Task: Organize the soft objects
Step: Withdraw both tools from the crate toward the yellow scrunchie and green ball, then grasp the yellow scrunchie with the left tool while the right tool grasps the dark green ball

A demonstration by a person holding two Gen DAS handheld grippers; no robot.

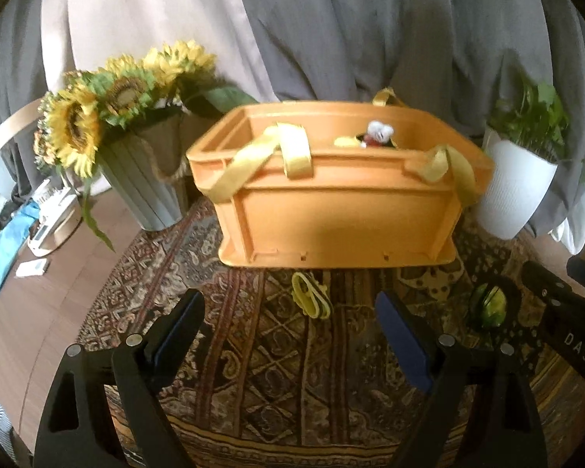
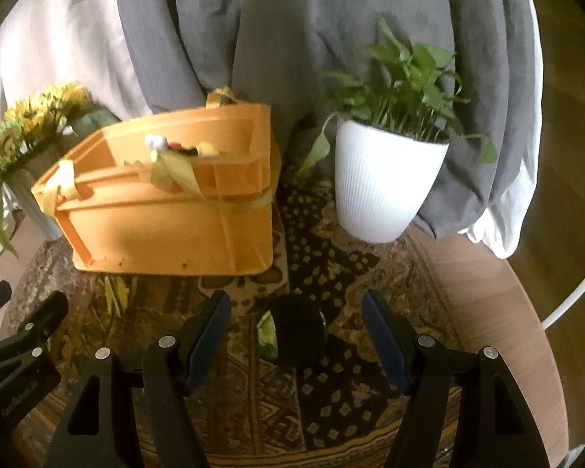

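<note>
An orange crate (image 1: pixel 339 210) stands on the patterned cloth, with yellow ribbons (image 1: pixel 292 152) draped over its rim and a small white and red plush (image 1: pixel 376 134) showing inside. It also shows in the right wrist view (image 2: pixel 167 218). A yellow soft toy (image 1: pixel 310 294) lies on the cloth just in front of the crate, ahead of my open, empty left gripper (image 1: pixel 288 335). A black and green soft object (image 2: pixel 296 331) lies between the fingers of my open right gripper (image 2: pixel 294 335); it also shows in the left wrist view (image 1: pixel 491 306).
A grey pot of sunflowers (image 1: pixel 109 128) stands left of the crate and a white pot with a green plant (image 2: pixel 386 183) stands right of it. Grey curtains hang behind. Clutter (image 1: pixel 23 234) lies on the wooden table at far left.
</note>
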